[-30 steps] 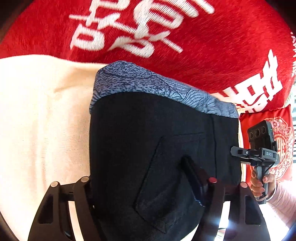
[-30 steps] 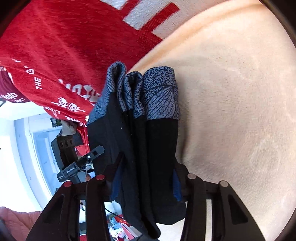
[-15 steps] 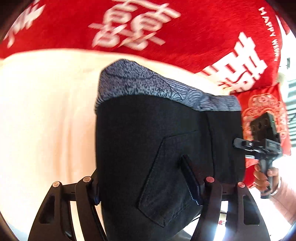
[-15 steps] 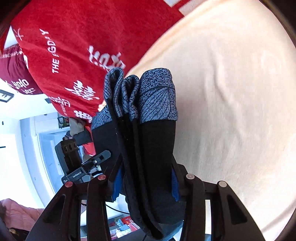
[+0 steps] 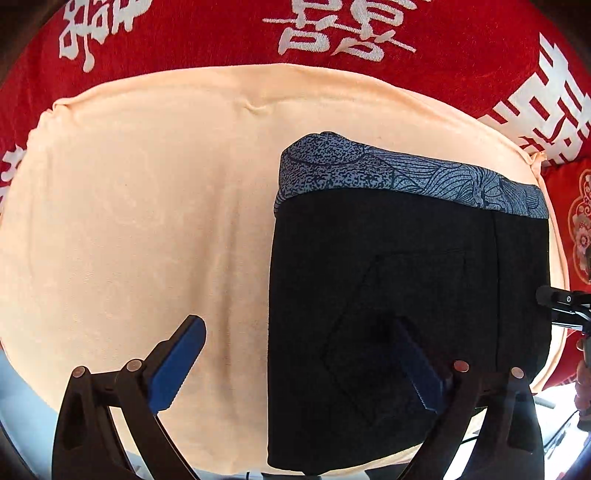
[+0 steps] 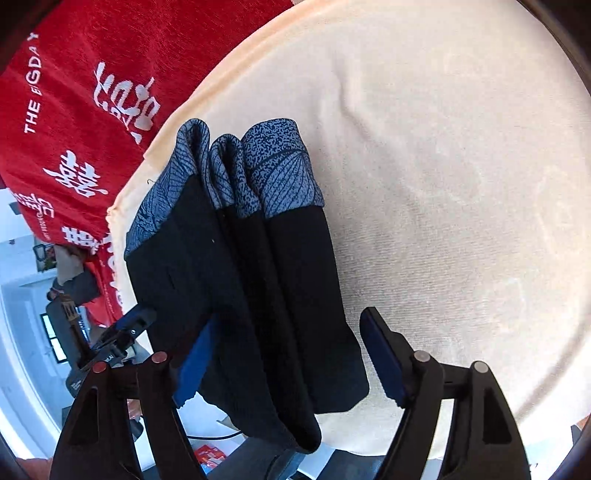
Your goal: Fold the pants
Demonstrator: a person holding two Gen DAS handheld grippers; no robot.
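Observation:
The black pants (image 5: 406, 295), folded into a compact stack with a blue patterned waistband (image 5: 406, 177), lie on a cream cloth (image 5: 147, 203). My left gripper (image 5: 295, 362) is open; its right finger (image 5: 413, 365) rests over the pants' back pocket, its left finger (image 5: 177, 362) over bare cloth. In the right wrist view the folded layers (image 6: 258, 277) lie edge-on between the open fingers of my right gripper (image 6: 291, 354), near the cloth's left edge.
A red blanket with white characters (image 5: 332, 33) borders the cream cloth at the back and also shows in the right wrist view (image 6: 74, 129). The right gripper's handle (image 5: 565, 306) shows at the pants' right edge. The cloth's front edge drops to a floor.
Both grippers have opened and let go of the folded pants, which now lie on the cream cloth. The pants sit lower and further right in the left wrist view.

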